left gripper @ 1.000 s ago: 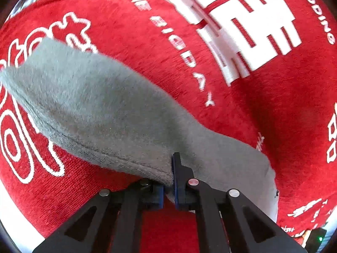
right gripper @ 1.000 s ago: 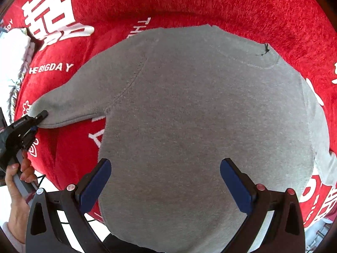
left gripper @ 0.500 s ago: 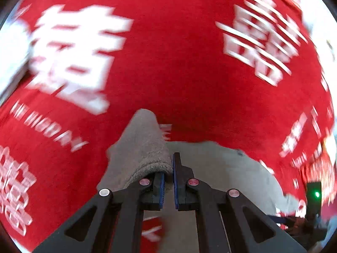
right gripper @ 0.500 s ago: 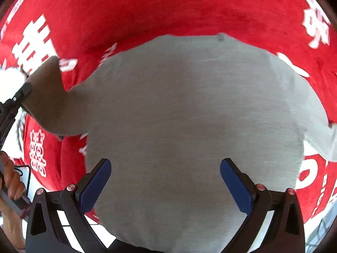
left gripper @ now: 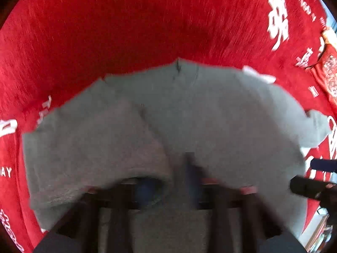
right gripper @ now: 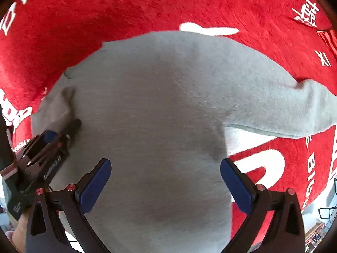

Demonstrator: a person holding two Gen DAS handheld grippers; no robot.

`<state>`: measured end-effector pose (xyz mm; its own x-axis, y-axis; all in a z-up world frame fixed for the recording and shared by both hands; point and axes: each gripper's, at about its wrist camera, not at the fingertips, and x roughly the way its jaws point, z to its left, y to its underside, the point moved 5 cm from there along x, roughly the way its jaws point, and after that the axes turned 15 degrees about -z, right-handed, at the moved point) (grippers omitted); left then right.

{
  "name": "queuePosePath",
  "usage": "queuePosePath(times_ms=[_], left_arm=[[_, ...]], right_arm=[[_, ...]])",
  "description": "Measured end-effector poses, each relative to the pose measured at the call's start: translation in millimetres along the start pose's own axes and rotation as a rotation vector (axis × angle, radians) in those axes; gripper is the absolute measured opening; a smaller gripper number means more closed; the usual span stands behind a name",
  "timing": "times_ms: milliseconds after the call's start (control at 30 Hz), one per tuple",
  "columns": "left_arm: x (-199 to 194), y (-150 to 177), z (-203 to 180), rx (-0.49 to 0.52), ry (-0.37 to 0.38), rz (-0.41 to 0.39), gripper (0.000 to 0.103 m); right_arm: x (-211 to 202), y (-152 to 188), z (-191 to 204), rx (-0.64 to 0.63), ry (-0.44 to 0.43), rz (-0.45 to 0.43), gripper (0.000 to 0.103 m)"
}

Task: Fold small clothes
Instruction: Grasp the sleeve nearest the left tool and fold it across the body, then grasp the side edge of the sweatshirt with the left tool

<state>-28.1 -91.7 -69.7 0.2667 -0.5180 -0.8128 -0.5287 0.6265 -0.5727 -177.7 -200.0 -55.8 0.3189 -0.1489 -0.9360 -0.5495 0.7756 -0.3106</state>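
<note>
A small grey sweater [right gripper: 160,113] lies flat on the red cloth. Its left sleeve [left gripper: 92,147] is folded inward over the body. My left gripper [left gripper: 170,179] is blurred; its fingers look a little apart with the sleeve cuff over the left one. It also shows in the right wrist view [right gripper: 73,126], its tip on the sweater's left side. My right gripper [right gripper: 165,181] is open and empty above the sweater's lower body. The right sleeve [right gripper: 294,113] stretches out to the right.
The red cloth [right gripper: 147,6] with white lettering covers the whole surface. The right gripper's finger [left gripper: 322,164] shows at the right edge of the left wrist view. The cloth's edge and floor clutter [right gripper: 322,215] show at lower right.
My left gripper has carried the left sleeve from out at the side inward onto the sweater's body. Its jaws seem to have parted slightly. My right gripper stayed open above the sweater.
</note>
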Motion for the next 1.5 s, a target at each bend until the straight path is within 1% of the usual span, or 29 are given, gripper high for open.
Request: queuePosePath(times_ms=[33, 100, 167, 233, 333, 367, 433, 467, 533, 567, 633, 667, 700, 733, 767, 800, 833, 900, 933, 967, 1033, 1067, 1167, 1233, 1267, 1300, 1367, 1467, 1500], left_arm=[[-3, 1, 1, -0.016, 0.011, -0.007, 0.074], [-15, 0, 2, -0.008, 0.006, -0.018, 0.074], [-39, -4, 8, 0.007, -0.003, -0.034, 0.074], [-62, -2, 29, -0.02, -0.009, -0.051, 0.074], [-95, -3, 82, -0.096, -0.1, -0.077, 0.074], [-103, 0, 112, -0.146, -0.158, -0.066, 0.074], [-102, 9, 150, -0.224, -0.212, -0.022, 0.074], [-97, 17, 171, -0.282, -0.227, 0.022, 0.074], [-85, 32, 200, -0.398, -0.218, 0.095, 0.074], [-80, 39, 208, -0.432, -0.216, 0.109, 0.074], [-74, 51, 209, -0.442, -0.215, 0.13, 0.074], [-72, 56, 208, -0.43, -0.227, 0.137, 0.074], [-71, 57, 207, -0.425, -0.229, 0.134, 0.074], [-72, 58, 206, -0.429, -0.226, 0.117, 0.074], [-73, 59, 204, -0.434, -0.223, 0.108, 0.074], [-74, 58, 202, -0.433, -0.222, 0.107, 0.074], [-75, 59, 200, -0.431, -0.222, 0.106, 0.074], [-78, 60, 202, -0.424, -0.217, 0.107, 0.074], [-79, 61, 200, -0.419, -0.212, 0.107, 0.074], [-80, 62, 199, -0.417, -0.209, 0.108, 0.074], [-83, 61, 200, -0.416, -0.202, 0.109, 0.074], [-84, 61, 199, -0.411, -0.199, 0.109, 0.074], [-82, 56, 199, -0.402, -0.19, 0.118, 0.074], [-79, 52, 205, -0.402, -0.181, 0.131, 0.074], [-81, 46, 208, -0.402, -0.176, 0.126, 0.074], [-81, 39, 214, -0.408, -0.169, 0.114, 0.074], [-77, 28, 226, -0.436, -0.143, 0.106, 0.074], [-61, 20, 239, -0.472, -0.11, 0.154, 0.074], [-56, 18, 242, -0.468, -0.112, 0.163, 0.074]], right_arm=[[1, 0, 1, -0.009, 0.003, 0.002, 0.103], [2, -3, 10, -0.054, -0.004, -0.006, 0.103], [2, -7, 24, -0.119, -0.019, -0.025, 0.103], [0, -14, 49, -0.198, -0.054, -0.053, 0.103], [-5, -19, 110, -0.363, -0.164, -0.102, 0.103], [-4, -18, 126, -0.419, -0.184, -0.112, 0.103], [0, -10, 175, -0.587, -0.201, -0.147, 0.103], [4, -4, 197, -0.673, -0.198, -0.163, 0.103], [15, 8, 224, -0.807, -0.192, -0.186, 0.102], [24, 14, 238, -0.885, -0.178, -0.197, 0.102], [38, 24, 258, -1.007, -0.137, -0.226, 0.094], [49, 26, 267, -1.058, -0.095, -0.24, 0.092], [56, 28, 265, -1.077, -0.074, -0.235, 0.085], [67, 29, 268, -1.093, -0.054, -0.206, 0.063], [70, 29, 270, -1.068, -0.098, -0.175, 0.045], [67, 27, 271, -1.026, -0.124, -0.173, 0.016], [59, 22, 268, -0.976, -0.119, -0.2, 0.014], [37, -7, 249, -0.727, -0.189, -0.242, 0.013], [29, -18, 235, -0.591, -0.229, -0.245, 0.013], [21, -33, 212, -0.413, -0.262, -0.251, 0.013], [17, -52, 161, -0.106, -0.264, -0.261, 0.013], [20, -56, 126, 0.089, -0.269, -0.243, 0.013], [40, -44, 63, 0.432, -0.308, -0.146, 0.023], [42, -27, 51, 0.493, -0.311, -0.085, 0.061], [41, -24, 54, 0.494, -0.331, -0.079, 0.063], [38, -18, 66, 0.485, -0.379, -0.072, 0.063], [30, 2, 104, 0.466, -0.515, -0.014, 0.063], [41, 44, 181, 0.464, -0.659, 0.151, 0.063], [46, 52, 198, 0.468, -0.674, 0.181, 0.063]])
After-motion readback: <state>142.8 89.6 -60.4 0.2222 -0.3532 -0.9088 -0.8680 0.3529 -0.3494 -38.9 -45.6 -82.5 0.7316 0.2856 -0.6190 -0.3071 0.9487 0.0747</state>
